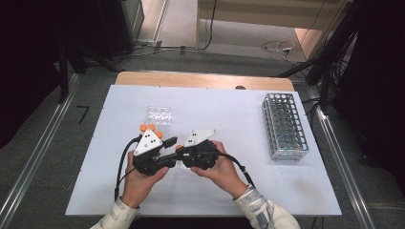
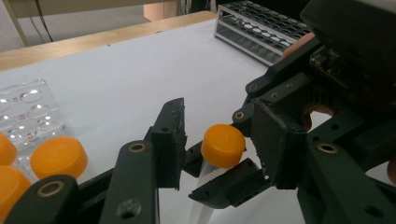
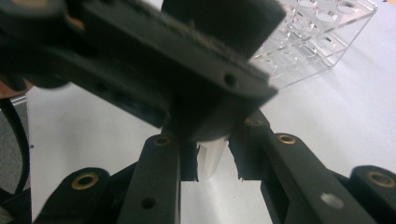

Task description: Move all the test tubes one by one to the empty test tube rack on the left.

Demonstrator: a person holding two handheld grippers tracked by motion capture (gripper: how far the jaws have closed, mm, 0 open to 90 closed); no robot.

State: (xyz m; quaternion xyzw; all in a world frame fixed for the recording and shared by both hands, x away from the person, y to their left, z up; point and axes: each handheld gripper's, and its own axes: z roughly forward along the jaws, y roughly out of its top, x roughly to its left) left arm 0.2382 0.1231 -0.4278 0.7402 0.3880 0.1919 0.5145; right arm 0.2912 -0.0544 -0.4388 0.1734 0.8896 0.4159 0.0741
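A tube with a white body (image 3: 211, 158) and an orange cap (image 2: 223, 145) is held level at the table's middle. My right gripper (image 3: 212, 161) is shut on the tube's body and comes in from the right (image 1: 184, 151). My left gripper (image 2: 223, 140) faces it from the left (image 1: 173, 149). Its jaws stand on either side of the cap, and a gap shows between the left pad (image 2: 170, 140) and the cap. The right pad (image 2: 275, 144) is close to the cap or just touching it. The left gripper's dark body (image 3: 163, 70) hides the cap in the right gripper view.
A clear well plate (image 1: 159, 115) lies just behind the grippers, with several orange-capped tubes (image 1: 150, 129) at its near edge. A metal tube rack (image 1: 285, 126) stands at the right. The white tabletop (image 1: 215, 191) ends close to the person's forearms.
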